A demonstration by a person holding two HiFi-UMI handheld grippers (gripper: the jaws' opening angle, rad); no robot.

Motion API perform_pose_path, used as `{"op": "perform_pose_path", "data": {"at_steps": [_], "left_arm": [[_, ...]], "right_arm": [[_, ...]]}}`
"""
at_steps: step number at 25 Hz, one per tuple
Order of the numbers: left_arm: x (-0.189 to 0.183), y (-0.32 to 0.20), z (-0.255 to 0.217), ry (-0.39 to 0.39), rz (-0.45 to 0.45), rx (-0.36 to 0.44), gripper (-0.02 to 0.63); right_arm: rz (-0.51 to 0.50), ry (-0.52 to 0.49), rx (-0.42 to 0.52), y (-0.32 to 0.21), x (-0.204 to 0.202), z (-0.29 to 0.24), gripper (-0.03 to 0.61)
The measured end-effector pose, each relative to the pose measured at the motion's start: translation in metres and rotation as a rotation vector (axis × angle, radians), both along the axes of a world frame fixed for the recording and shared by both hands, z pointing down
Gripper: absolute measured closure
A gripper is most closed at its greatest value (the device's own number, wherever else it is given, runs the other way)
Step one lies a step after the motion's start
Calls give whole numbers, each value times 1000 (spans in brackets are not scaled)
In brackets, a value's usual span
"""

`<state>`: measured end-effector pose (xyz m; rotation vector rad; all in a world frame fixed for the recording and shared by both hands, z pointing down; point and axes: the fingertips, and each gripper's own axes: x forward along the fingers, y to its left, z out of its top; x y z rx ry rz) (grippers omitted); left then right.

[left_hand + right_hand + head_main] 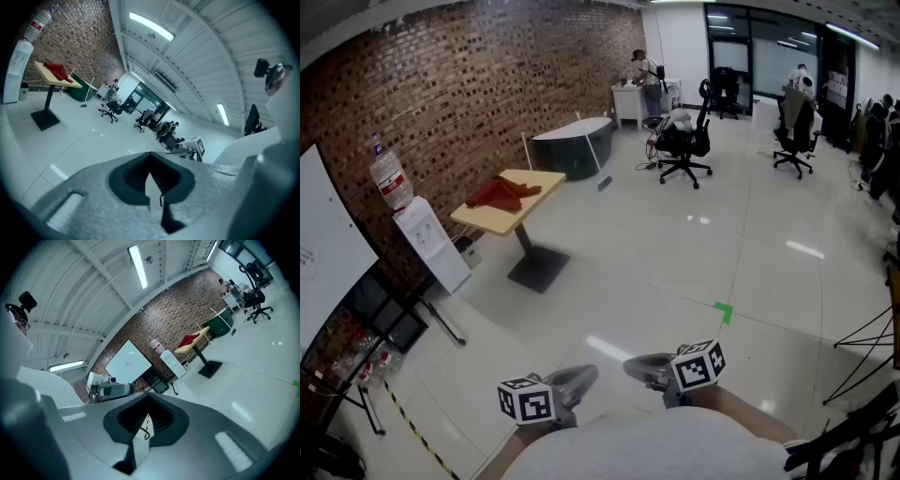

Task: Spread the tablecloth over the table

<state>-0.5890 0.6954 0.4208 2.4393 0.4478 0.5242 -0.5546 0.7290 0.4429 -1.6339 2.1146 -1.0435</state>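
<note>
left tool (581,379) and right tool (640,367), both closed, point slightly downward.

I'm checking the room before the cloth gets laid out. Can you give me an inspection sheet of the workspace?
Surface: table, tan top on a single post, bare apart from the cloth.
Job's things: red tablecloth, bunched in a heap on the tabletop, not spread.
Clutter: nothing seen on the table besides the cloth.
Grippers: left hand-held gripper and right hand-held gripper both shut and empty, well short of the table.
Cables: nothing seen near the table.
Surroundings: brick wall behind the table, water dispenser beside it, whiteboard at left, office chairs farther off, green mark on the floor.
</note>
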Motion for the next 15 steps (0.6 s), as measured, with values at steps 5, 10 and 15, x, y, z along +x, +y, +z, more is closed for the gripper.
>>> {"op": "perform_pose_path", "data": {"at_steps": [5, 10, 15], "left_arm": [[7, -6, 4, -23, 12, -3, 614], [9, -40, 21, -64, -38, -36, 614], [31, -91, 41, -86, -99, -88, 614]], "right_arm": [[2, -30, -15, -9, 7, 9, 580], [-37, -71, -45, -35, 7, 25, 580], [-57, -102, -110, -75, 29, 50, 580]]}}
